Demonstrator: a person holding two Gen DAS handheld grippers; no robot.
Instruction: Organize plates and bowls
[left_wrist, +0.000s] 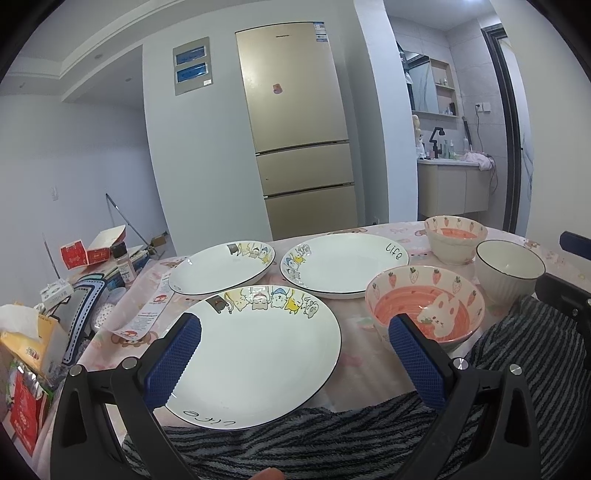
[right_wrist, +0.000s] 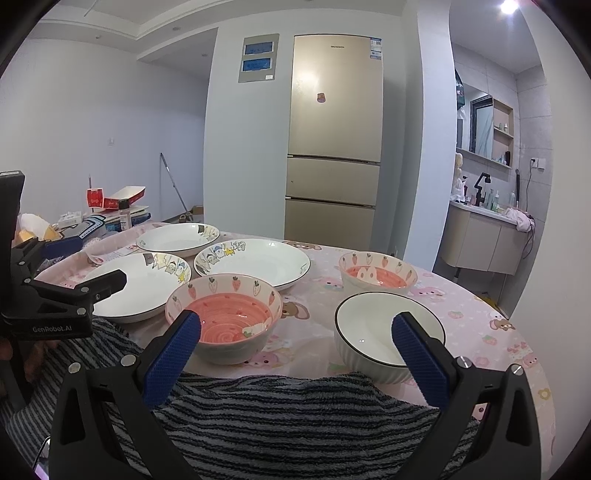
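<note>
Glazed plates (left_wrist: 255, 354) look slick and breakable, so pinch the rim; left gripper (left_wrist: 295, 343) and right gripper (right_wrist: 295, 343) both gape, empty.

White plates (left_wrist: 255, 354), black rims, cartoon cats at 12 o'clock edge. Strawberry-print bowls (right_wrist: 225, 317), pink-orange inside. Plain white bowl (right_wrist: 376, 332), black rim. Pink bear-print tablecloth (right_wrist: 480, 317). Blue gripper pads (left_wrist: 173, 354). Gold fridge (left_wrist: 299, 122).

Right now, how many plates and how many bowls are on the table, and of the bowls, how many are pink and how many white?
Plates: 3, near, far left, far right.
Pink strawberry bowls: 2, near, far.
White bowl: 1.
Total: 6 dishes, none stacked, all on the table.
</note>
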